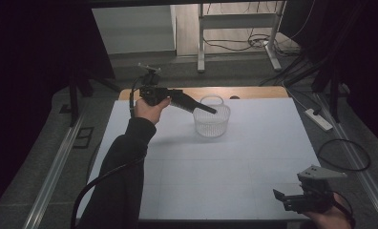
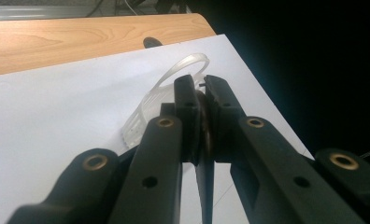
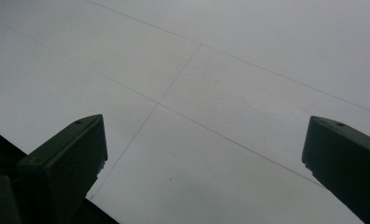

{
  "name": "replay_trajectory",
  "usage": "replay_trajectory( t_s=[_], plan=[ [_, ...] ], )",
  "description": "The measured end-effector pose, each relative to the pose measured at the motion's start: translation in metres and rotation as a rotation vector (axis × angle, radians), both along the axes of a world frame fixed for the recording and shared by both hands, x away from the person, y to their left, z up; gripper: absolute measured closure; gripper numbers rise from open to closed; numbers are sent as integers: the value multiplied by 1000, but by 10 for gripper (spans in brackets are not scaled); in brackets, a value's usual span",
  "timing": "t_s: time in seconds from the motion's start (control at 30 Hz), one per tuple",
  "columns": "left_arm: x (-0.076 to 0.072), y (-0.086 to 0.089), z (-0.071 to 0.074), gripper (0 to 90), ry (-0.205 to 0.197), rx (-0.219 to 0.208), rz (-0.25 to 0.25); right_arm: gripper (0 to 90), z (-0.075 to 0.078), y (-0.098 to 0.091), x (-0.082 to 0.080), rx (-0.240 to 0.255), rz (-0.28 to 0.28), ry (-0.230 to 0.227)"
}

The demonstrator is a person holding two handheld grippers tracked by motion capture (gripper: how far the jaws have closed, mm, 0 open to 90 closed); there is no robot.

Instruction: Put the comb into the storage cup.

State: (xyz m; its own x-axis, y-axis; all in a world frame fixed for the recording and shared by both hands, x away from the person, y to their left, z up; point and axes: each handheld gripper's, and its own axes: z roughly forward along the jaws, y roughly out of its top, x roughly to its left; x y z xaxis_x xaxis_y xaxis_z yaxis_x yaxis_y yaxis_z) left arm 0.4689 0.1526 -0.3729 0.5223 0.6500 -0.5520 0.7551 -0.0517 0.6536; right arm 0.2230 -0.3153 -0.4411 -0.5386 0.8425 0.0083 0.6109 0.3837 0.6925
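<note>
- Left gripper (image 1: pixel 211 110) clenched, jaws together at the clear ribbed basket's (image 1: pixel 211 125) rim.
- Right gripper (image 1: pixel 283 196) released, jaws wide over the white tabletop's (image 1: pixel 254 157) near edge.

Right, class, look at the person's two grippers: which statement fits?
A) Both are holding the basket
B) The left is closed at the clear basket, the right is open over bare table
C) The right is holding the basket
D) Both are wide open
B: the left gripper reaches the clear plastic basket's rim with its jaws together, while the right gripper sits with jaws apart over the white table.
</note>
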Motion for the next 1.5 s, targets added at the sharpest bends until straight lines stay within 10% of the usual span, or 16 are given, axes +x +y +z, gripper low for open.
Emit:
replay_trajectory(
  t_s=[1.5],
  plan=[
    [21, -39, -33, 838, 61, 25, 0, 12, 0, 1, 0, -5, 15, 3]
  ],
)
